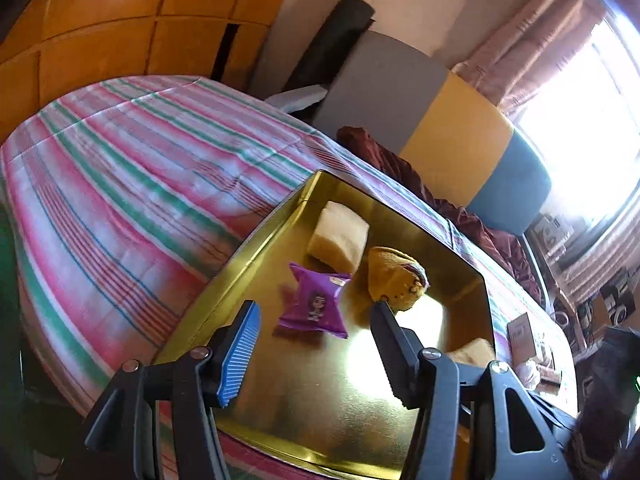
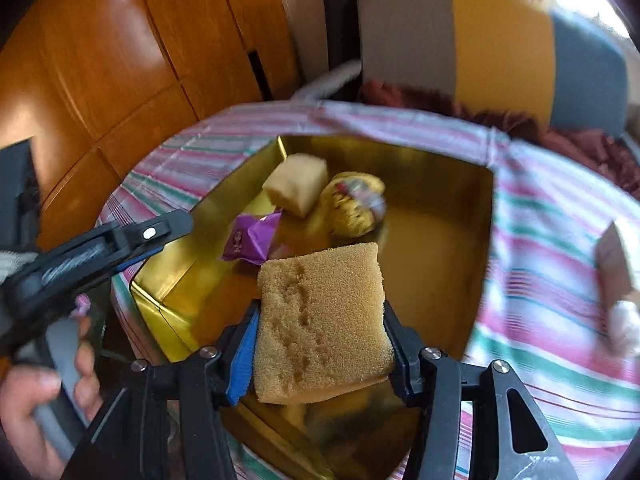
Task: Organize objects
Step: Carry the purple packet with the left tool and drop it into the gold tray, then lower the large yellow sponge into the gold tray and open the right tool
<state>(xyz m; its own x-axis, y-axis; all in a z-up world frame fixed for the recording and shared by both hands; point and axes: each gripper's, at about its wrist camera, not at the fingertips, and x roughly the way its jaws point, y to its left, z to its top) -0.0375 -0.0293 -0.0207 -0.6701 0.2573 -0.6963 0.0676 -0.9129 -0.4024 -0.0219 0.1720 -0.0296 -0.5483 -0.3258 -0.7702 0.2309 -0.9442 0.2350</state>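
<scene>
One sponge [image 2: 320,320] clamped between right gripper [image 2: 320,332] jaws, above gold tin [image 2: 440,184]

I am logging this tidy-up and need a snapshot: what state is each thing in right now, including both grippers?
Gold tin: open, on the striped bed.
Purple packet: sealed, lying in the tin.
Pale cake piece: lying in the tin.
Speckled muffin: wrapped, on its side in the tin.
Tan sponge: held above the tin.
Right gripper: shut on the sponge.
Left gripper: open, nothing held.
</scene>
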